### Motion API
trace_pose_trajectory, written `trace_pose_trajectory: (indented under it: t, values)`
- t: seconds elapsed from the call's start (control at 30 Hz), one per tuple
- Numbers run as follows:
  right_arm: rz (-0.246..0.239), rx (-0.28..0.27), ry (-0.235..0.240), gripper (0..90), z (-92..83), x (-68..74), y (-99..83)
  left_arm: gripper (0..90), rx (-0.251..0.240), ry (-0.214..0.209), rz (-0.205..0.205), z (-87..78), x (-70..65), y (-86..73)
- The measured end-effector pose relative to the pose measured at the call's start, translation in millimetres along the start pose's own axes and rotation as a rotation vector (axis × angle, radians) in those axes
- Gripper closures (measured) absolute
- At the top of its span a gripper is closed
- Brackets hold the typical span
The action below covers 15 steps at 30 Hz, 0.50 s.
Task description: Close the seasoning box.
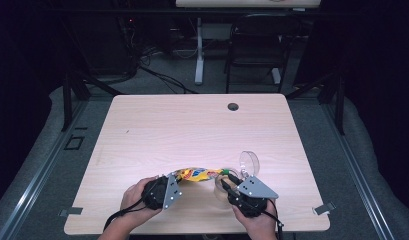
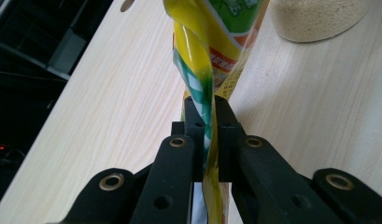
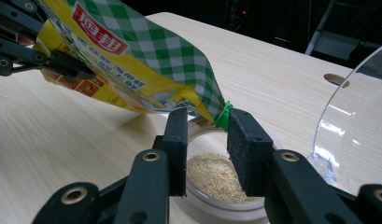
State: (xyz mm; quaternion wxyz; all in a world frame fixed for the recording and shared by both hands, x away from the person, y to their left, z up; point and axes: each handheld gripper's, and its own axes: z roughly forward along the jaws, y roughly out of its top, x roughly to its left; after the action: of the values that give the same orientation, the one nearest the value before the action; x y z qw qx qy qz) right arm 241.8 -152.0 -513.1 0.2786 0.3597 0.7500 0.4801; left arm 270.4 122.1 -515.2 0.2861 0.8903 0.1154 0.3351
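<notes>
Left tongs (image 2: 205, 116) clamp the seasoning bag (image 1: 194, 174); right tongs (image 3: 206, 135) stand half-open, empty, at its green corner above the jar (image 3: 216, 179), lower centre. Best tilt gently, keeping the corner over the jar.

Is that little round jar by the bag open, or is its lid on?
Open. The jar shows pale grains through its uncovered mouth, and the clear lid stands apart beside it.

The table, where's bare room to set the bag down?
The table is bare across its far half, up to the cable hole, and along its left side. It is crowded at the near edge: the bag, the open jar, its clear lid and both claws.
</notes>
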Motion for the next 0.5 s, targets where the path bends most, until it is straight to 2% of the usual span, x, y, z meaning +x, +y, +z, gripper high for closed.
trace_pose_trajectory:
  t: [0.5]
  values:
    - [0.010, -0.004, -0.007, 69.0, -1.3, -2.3, -0.6, 88.2, -0.012, -0.039, -0.051, 3.5, 2.8, -5.2]
